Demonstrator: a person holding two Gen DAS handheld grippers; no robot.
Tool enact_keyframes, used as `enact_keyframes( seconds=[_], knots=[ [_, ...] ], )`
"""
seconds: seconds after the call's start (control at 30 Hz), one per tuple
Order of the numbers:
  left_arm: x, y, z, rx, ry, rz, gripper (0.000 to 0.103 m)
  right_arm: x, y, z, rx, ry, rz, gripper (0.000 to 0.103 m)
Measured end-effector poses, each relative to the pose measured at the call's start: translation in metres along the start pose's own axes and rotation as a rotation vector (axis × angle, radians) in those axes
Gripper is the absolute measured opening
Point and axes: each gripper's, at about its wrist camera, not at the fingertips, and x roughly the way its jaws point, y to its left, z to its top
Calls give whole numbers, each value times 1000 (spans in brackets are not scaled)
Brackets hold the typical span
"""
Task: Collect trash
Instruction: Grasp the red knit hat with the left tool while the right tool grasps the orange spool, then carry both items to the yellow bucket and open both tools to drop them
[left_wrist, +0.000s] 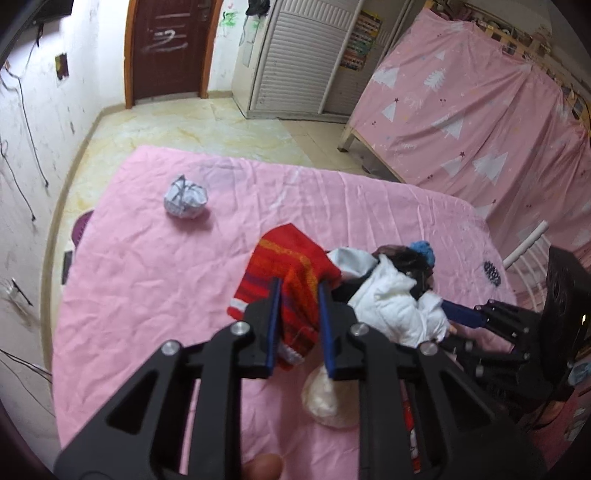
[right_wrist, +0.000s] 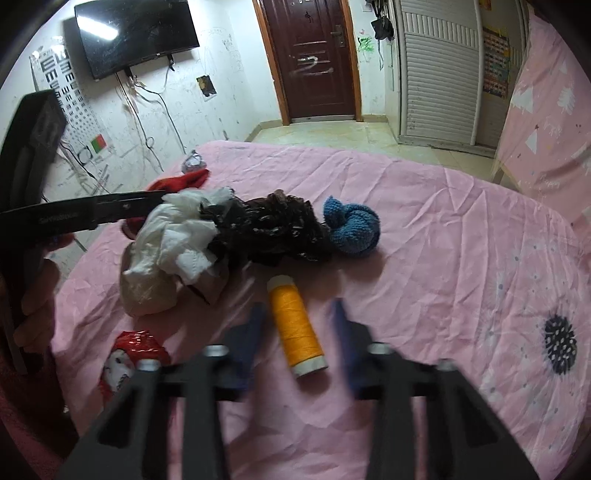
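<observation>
Left wrist view, left to right: crumpled paper ball (left_wrist: 185, 198) sits alone on the pink bedsheet (left_wrist: 147, 288), well apart from the rest. Left gripper (left_wrist: 298, 291) is above the sheet with a red striped knit cloth (left_wrist: 291, 273) between its blue fingers (left_wrist: 274, 317); the cloth fills the gap and hangs below, so it reads as pinched. Under the right finger lies a pale wad in clear plastic (left_wrist: 325, 397). Just right of the cloth, a white plastic bag (left_wrist: 395, 299) touches a black plastic bag (left_wrist: 410, 260), with a blue knit ball (left_wrist: 424, 251) at the far end. The right gripper enters from the right edge, its blue finger (left_wrist: 460, 314) against the white bag.

Right wrist view, left to right: red printed wrapper (right_wrist: 129, 354) at the lower left near the bed edge. The pile runs white bag, black bag, then blue knit ball, all touching. Right gripper (right_wrist: 297, 325) is spread wide and holds nothing; an orange thread spool (right_wrist: 295, 325) lies flat on the sheet between its fingers, touching neither. The fingers are motion-blurred.
</observation>
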Motion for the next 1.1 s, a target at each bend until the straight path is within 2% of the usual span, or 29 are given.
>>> enact_keyframes(
  seconds=[0.1, 0.33, 0.6, 0.9, 1.1],
  knots=[
    [-6, 2, 0, -4, -29, 46, 12, 2, 3, 2, -9, -1, -8, 10],
    [-20, 1, 3, 6, -62, 98, 12, -12, -1, 1, 7, -55, 0, 10],
    [-46, -33, 13, 66, -122, 105, 12, -44, -21, -6, 41, -132, 11, 10],
    [-53, -108, 20, 183, -148, 67, 12, -89, -73, -24, 141, -233, -9, 10],
    [-49, -169, 23, 273, -151, 19, 12, -132, -125, -47, 241, -323, -54, 10]
  ],
)
